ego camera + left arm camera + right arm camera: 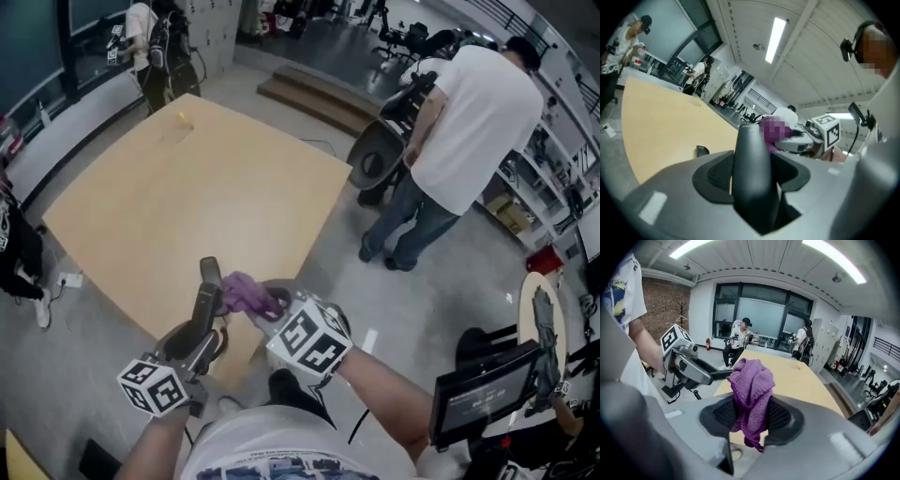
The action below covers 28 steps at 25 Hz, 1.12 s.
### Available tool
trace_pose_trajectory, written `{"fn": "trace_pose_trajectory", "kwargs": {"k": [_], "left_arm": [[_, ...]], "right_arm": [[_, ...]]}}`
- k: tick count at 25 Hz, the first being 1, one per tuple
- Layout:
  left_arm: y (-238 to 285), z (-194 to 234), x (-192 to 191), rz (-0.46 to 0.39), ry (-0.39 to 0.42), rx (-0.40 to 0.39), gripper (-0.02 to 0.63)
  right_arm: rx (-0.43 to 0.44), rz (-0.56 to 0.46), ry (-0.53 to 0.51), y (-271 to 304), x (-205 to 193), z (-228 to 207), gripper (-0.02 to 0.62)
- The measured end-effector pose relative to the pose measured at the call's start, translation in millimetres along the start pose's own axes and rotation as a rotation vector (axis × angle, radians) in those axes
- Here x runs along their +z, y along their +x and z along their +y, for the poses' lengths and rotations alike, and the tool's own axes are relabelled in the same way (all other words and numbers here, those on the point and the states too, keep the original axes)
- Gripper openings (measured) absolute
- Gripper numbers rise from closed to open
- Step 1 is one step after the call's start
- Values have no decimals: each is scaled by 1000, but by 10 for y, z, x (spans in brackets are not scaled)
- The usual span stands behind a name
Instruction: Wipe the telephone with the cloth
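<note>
The left tool (pixel 202 323) is clenched on a dark grey plastic telephone handset (pixel 751 173), pinched across its body so that the upper end stands free above the pads. The right tool (pixel 274 309) is clamped on a bunched purple knitted cloth (pixel 751 392), with a fat fold bulging out in front and a tail hanging below. Both are held in the air just off the near corner of the pale wooden table (pixel 187 187), and the cloth is touching the handset's free end.

The handset looks stiff, smooth and light, so I'd expect it to twist or slip under sideways rubbing; a firm hold around its middle suits it. The cloth is soft and limp and needs gripping in a wad. I see no container involved.
</note>
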<state>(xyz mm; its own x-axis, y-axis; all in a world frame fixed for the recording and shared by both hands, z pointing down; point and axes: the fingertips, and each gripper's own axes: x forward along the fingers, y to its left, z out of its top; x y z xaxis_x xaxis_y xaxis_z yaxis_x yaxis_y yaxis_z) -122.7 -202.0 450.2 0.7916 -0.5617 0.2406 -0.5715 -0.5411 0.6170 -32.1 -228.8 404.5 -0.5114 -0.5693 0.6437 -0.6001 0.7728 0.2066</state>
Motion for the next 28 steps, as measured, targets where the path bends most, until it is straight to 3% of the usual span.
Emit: {"fn": "trace_pose_trajectory", "kwargs": {"k": [7, 13, 18, 22, 28], "left_arm": [[402, -267, 103, -14, -134, -98, 255], [537, -232, 190, -74, -372, -147, 255], [734, -223, 289, -180, -594, -201, 255], [683, -248, 425, -250, -646, -260, 256], [606, -208, 518, -337, -749, -346, 256]], "right_arm": [[-14, -52, 48, -163, -126, -269, 140], [31, -50, 24, 6, -152, -359, 140], [138, -62, -9, 94, -165, -360, 140], [210, -73, -61, 43, -68, -94, 140], [249, -65, -82, 22, -75, 83, 140]]}}
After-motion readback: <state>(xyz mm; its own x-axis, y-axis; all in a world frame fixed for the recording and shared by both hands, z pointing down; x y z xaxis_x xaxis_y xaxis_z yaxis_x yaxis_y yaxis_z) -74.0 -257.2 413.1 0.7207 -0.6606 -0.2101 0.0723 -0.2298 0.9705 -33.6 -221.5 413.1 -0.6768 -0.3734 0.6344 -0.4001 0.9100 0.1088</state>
